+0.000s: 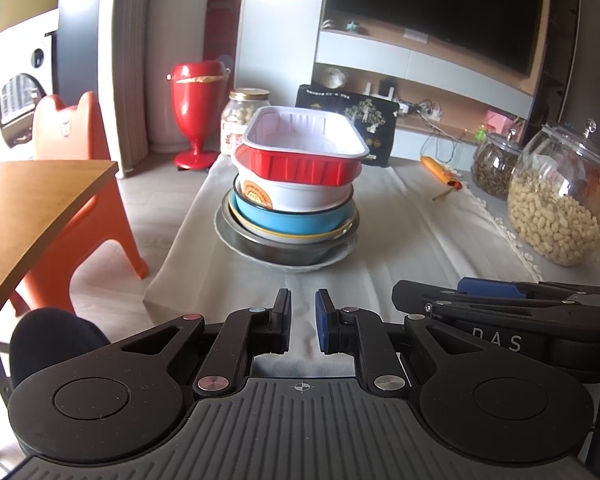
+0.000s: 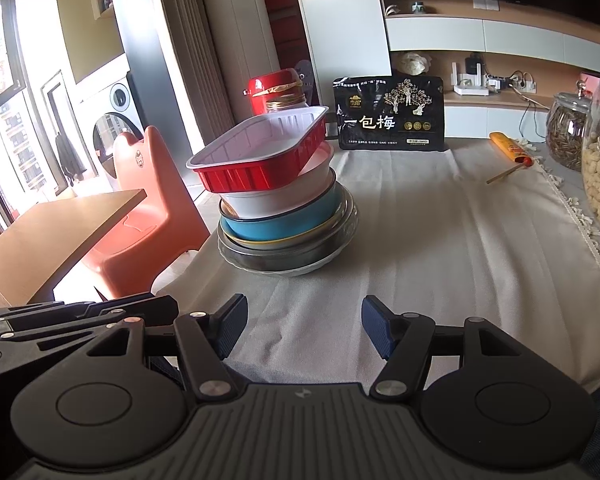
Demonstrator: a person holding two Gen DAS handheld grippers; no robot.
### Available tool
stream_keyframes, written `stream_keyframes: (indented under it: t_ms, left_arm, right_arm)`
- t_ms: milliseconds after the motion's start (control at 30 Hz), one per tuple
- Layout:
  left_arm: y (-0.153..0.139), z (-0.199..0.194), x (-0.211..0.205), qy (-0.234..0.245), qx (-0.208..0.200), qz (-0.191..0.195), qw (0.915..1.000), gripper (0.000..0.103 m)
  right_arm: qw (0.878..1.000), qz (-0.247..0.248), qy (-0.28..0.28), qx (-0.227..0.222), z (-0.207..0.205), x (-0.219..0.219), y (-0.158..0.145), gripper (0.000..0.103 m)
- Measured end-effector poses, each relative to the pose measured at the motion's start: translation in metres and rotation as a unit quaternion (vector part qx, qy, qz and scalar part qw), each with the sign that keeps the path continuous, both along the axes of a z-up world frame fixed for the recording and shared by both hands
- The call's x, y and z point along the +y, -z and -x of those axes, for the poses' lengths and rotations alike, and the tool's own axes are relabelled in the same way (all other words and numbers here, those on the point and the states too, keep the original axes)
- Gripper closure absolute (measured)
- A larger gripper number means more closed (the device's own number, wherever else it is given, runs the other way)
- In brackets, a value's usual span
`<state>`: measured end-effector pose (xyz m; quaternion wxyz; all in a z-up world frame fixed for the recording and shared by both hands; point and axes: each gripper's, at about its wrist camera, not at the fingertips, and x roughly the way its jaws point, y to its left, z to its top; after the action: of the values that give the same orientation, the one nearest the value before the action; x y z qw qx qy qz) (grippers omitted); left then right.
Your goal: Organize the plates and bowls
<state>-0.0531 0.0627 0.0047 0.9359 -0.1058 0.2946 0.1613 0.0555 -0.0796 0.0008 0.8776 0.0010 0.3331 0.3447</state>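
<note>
While the cloth-covered grey table [image 2: 440,240] fills most of both views, we see the task's stack of dishes standing near its left edge. At the bottom lies a shallow pale plate [image 1: 300,266] carrying a dark metal bowl [image 1: 284,250], then a yellow-rimmed dish [image 1: 284,235], a light blue round bowl [image 1: 296,218] and a white round bowl [image 1: 300,196]. On top sits a red rectangular foil tray with a white inside [image 1: 304,148], tilted. Our left gripper [image 1: 303,322] hangs near the stack with its jaws nearly closed, holding nothing. Our right gripper [image 2: 304,330] hangs just beside it, jaws about halfway apart and empty.
</note>
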Motion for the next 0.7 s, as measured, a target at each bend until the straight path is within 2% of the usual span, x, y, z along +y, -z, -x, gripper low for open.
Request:
stream_keyframes:
  t_ms: [700]
  left_arm:
    - [0.0029, -0.0009, 0.0016, -0.007, -0.003, -0.004, 1.0000, 0.087]
  right_arm:
    - [1.000, 0.003, -0.002, 0.004, -0.0001, 0.0021, 0.0026, 0.039]
